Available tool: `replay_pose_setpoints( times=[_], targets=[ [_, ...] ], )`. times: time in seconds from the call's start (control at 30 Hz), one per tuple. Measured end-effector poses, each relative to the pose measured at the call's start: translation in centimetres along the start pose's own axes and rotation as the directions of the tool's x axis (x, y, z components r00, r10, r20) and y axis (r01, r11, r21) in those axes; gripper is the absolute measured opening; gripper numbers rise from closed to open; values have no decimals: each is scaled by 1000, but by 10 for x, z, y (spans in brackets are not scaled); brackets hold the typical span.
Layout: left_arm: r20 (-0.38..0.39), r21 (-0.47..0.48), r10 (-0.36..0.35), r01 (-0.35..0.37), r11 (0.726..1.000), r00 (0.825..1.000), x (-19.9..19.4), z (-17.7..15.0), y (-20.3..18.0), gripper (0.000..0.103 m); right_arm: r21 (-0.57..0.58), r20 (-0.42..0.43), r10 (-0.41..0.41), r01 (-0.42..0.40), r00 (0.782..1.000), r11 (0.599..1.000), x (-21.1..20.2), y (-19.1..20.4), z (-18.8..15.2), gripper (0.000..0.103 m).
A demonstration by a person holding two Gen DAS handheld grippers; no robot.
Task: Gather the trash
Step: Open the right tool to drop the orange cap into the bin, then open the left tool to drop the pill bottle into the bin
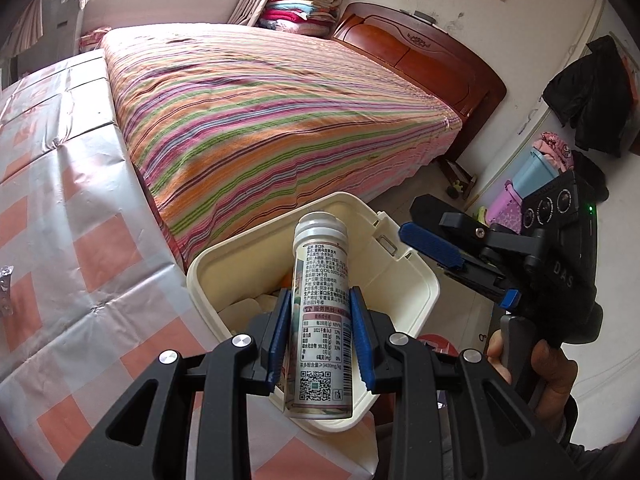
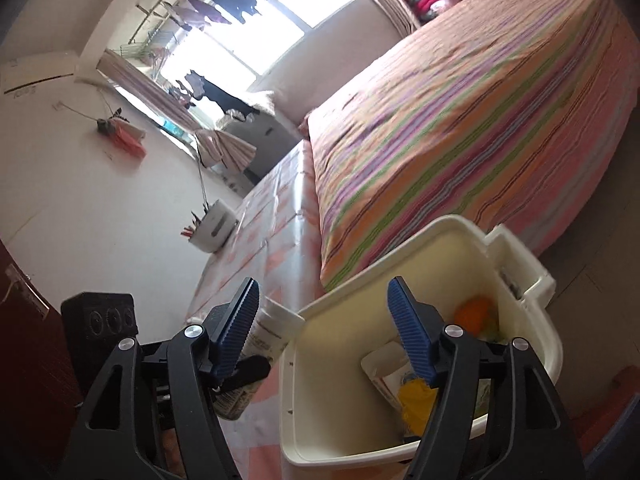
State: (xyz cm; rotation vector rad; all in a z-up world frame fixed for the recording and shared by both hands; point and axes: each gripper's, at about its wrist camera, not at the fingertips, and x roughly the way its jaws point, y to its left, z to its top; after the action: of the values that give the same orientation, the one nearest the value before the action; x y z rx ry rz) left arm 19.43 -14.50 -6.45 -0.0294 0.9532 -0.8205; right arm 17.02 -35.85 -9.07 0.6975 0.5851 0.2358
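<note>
Cream plastic forms the open bin (image 1: 404,280), which sits directly ahead of and below the left gripper (image 1: 320,336), and this placement explains the grip: the jaws are closed on the lower half of a white labelled tube (image 1: 320,300), one blue pad on each side, so that the capped end points forward over the bin's mouth and a simple release should drop it in. The tube is held roughly lengthwise along the jaws rather than across them, probably to keep it clear of the bin rim. The right gripper (image 2: 324,332) hangs with its jaws spread wide and nothing between them; one pad lies over the bin's inside, the other outside its near wall, over the checked counter (image 2: 276,216), so it looks idle or ready to steady the bin. Trash already lies in the bin: something orange (image 2: 474,312) ahead of the right-hand pad and a yellow piece (image 2: 416,404) just under it, with a pale wrapper beside them whose kind cannot be told. From the left wrist view the tube and jaws hide most of the bin's contents, and the bin's base is cut off. A crumpled foil scrap (image 1: 6,280) sits far left of the left jaws at the frame edge, too cropped to identify.
</note>
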Motion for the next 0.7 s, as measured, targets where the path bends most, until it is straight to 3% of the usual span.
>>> replay_pose_setpoints(
  times=[0.17,0.63,0.7],
  targets=[
    [-16,9,-7,8,1000,1000,8,1,-5,28,-26,90,-24,27,996,999,-18,1,4,66],
    [-38,42,-29,31,999,999,32,7,-31,29,-11,160,-28,30,987,999,-35,-3,1,68],
    [-37,43,-24,25,999,999,34,7,-32,38,-8,166,-23,24,986,1000,-38,-2,1,68]
  ],
)
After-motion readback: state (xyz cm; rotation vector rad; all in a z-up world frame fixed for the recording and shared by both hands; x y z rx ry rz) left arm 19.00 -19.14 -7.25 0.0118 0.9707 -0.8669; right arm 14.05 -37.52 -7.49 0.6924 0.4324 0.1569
